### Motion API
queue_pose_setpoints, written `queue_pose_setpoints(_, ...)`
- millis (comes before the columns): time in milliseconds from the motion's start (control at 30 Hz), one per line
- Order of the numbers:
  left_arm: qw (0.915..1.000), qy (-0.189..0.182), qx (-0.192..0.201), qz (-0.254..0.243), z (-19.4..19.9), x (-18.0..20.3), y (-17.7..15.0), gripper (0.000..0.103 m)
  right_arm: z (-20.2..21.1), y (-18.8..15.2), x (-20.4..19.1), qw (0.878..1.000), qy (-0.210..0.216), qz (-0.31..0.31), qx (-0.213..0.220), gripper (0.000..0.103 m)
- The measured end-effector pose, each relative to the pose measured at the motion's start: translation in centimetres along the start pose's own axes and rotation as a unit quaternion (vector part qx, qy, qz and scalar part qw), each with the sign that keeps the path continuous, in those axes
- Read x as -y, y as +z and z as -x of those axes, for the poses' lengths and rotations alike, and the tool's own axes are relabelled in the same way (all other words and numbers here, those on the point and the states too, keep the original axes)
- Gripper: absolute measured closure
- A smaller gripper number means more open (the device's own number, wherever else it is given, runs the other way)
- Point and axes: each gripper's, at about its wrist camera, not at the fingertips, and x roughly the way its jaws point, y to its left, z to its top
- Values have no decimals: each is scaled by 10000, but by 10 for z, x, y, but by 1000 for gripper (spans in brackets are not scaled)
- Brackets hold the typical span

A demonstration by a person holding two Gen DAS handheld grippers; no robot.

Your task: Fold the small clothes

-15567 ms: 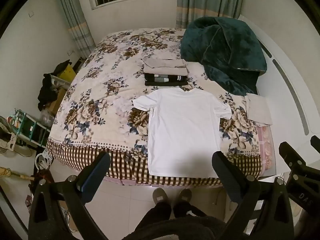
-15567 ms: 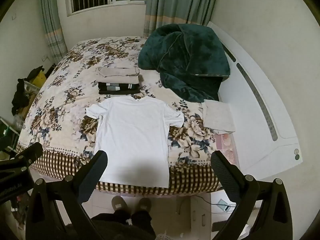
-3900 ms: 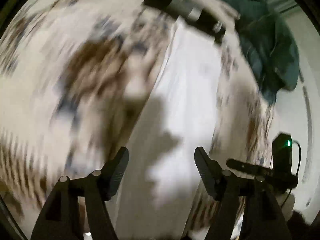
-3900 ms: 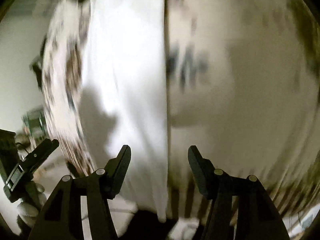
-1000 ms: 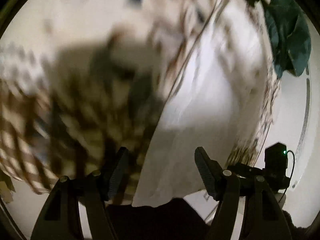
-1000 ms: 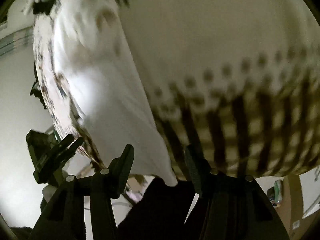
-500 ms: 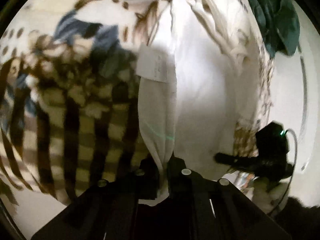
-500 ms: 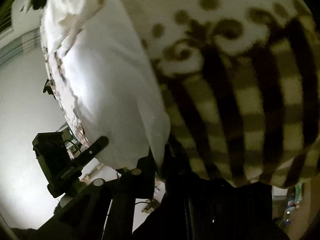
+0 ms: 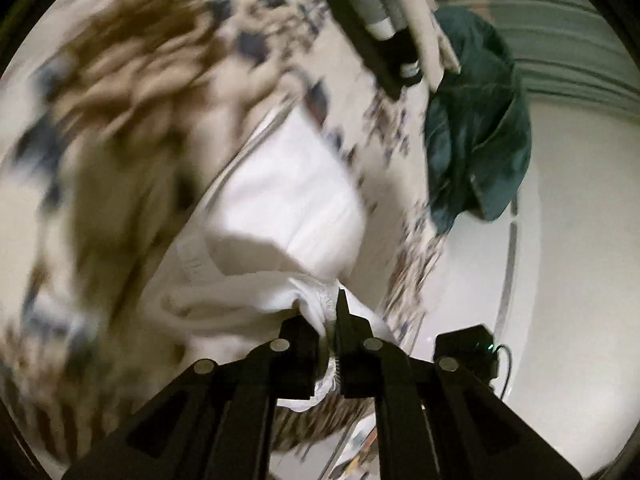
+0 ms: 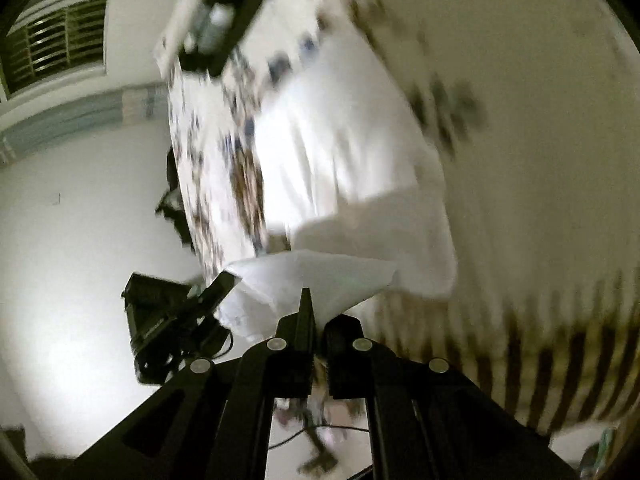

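In the left wrist view, the floral bedspread (image 9: 120, 128) fills the left side, blurred. At center lies the white T-shirt (image 9: 288, 200), its near hem lifted off the bed and bunched. The left gripper (image 9: 330, 320) has its jaws pressed together on that bunched hem, with cloth showing between the 2 fingers. Up and to the right, a stack of folded clothes (image 9: 384, 20) rests on the bed, and further right a dark green blanket (image 9: 476, 120) is heaped beside the white headboard (image 9: 568, 240). The other gripper's body shows at the lower right.

In the right wrist view, the left gripper (image 10: 224, 284) appears at the lower left, touching one corner of the raised hem. The right gripper (image 10: 316, 316) at center is clamped on the T-shirt (image 10: 340, 152), whose hem edge spreads taut between the 2 grippers. The rest of the shirt lies flat on the bedspread (image 10: 540, 120), with its checked border at the lower right.
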Motion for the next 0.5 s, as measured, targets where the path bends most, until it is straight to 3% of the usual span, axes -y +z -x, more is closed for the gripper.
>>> queue_pose_setpoints(33,9999,-97,40,98,-11,2,14,92,-3,21,-1,9998,42,-109,186,98)
queue_pose_setpoints(100,9989,-262,227,328,-21,5,48,65,2,53,3,9968,450,-387,527,97)
queue_pose_setpoints(133,9980,-355,361,370,-19,7,56,44,4,64,6,9948,663,-483,602,87)
queue_pose_setpoints(167,9969,-451,500,401,-16,8,62,40,12,75,9,9914,890,-577,773,68)
queue_pose_setpoints(233,9958,-558,612,400,-9,5,64,40,26,80,9,9861,1109,-562,1105,46)
queue_pose_setpoints(267,9960,-504,647,362,-7,4,62,40,34,79,10,9846,1144,-502,1223,42)
queue_pose_setpoints(333,9975,-163,662,173,0,0,56,40,42,77,14,9887,788,-367,1225,42)
queue_pose_setpoints(400,9981,102,608,13,5,-6,46,40,32,71,11,9960,98,-9,887,42)
queue_pose_setpoints(500,9983,434,386,-21,-3,-19,35,40,14,55,8,9965,-531,632,99,42)
